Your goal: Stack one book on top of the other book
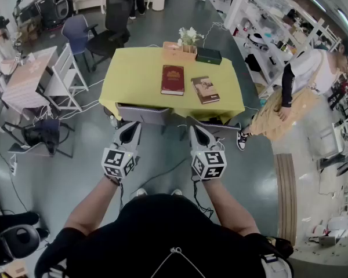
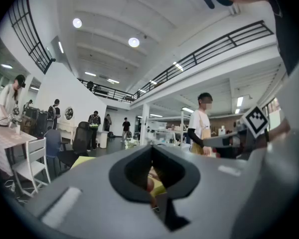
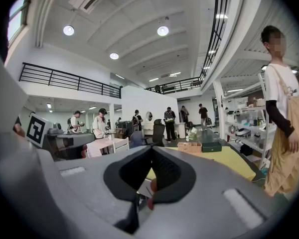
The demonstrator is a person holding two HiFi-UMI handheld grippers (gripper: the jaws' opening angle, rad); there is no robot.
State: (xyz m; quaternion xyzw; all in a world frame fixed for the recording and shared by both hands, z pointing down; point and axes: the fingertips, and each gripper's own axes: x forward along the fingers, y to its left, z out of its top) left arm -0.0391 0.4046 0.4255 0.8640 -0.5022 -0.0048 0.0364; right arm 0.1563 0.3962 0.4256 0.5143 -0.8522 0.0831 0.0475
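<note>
Two books lie flat and side by side, not touching, on the yellow table (image 1: 133, 77). The red book (image 1: 173, 79) is a dark hardcover with gold ornament, lying square to the table. The brown book (image 1: 205, 90) is slightly skewed (its cover bears a pale picture). Near the table's front edge, the left gripper (image 1: 130, 130) and right gripper (image 1: 198, 131) are both closed and hold nothing.
</note>
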